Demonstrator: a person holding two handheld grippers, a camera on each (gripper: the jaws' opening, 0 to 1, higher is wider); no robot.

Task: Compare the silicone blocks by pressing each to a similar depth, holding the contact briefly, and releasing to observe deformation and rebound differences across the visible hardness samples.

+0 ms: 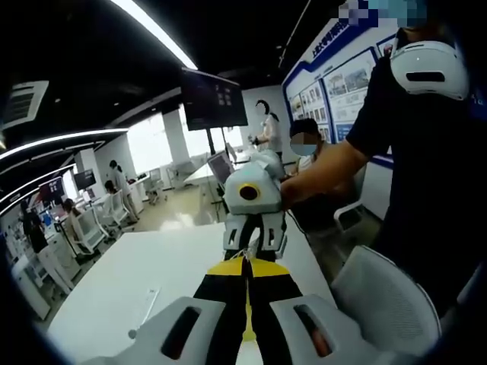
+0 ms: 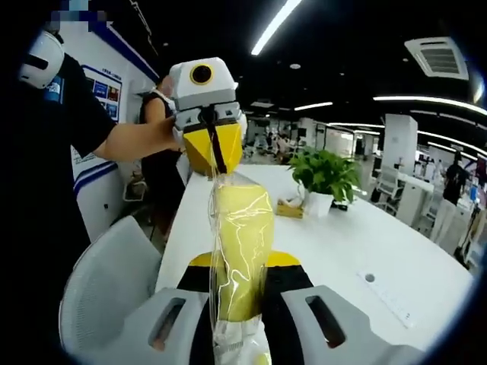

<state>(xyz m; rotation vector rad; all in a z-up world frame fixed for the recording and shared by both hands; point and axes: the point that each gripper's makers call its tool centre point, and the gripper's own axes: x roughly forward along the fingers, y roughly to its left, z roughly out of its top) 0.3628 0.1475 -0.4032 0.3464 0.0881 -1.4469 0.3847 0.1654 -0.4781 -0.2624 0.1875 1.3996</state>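
Two grippers clamped, one bagged yellow block

No text, number or brand can be read in either view. Left gripper view: a blue-framed wall display board carries a line of white characters along its upper band and rows of small picture panels beneath (all too small and blurred to make out). A hanging dark monitor shows faint window shapes without legible writing. Right gripper view: the wall board with blue border appears again at the left, its panels equally unreadable. A small blue patch on the person's sleeve bears marks that cannot be deciphered.
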